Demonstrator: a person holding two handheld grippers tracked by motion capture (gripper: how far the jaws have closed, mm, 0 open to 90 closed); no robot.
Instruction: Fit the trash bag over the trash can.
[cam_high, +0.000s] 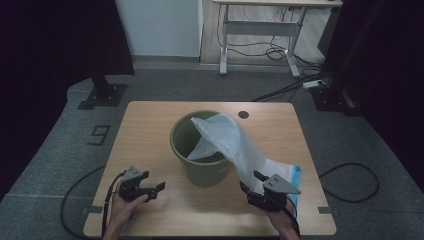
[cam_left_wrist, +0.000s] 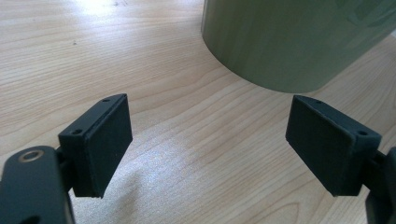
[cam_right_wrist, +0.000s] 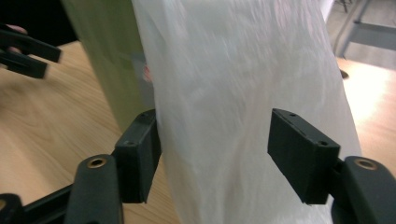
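Bag (cam_high: 235, 142) film blurs between the wide right hand-held gripper (cam_right_wrist: 215, 158), hiding part of the bin (cam_high: 200, 165).

Left gripper (cam_high: 159, 186) low, level, jaws wide, nothing between. Right gripper (cam_high: 251, 181) low, pointing forward, jaws apart, pads (cam_right_wrist: 140, 154) not pressing; forearms entering from below.

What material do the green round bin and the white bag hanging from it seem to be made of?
Green round bin: probably matte moulded plastic, with a smooth, even wall. White translucent bag: thin plastic film, slightly glossy, crinkled, letting light through. Pale table: wood-grain top, perhaps laminate.
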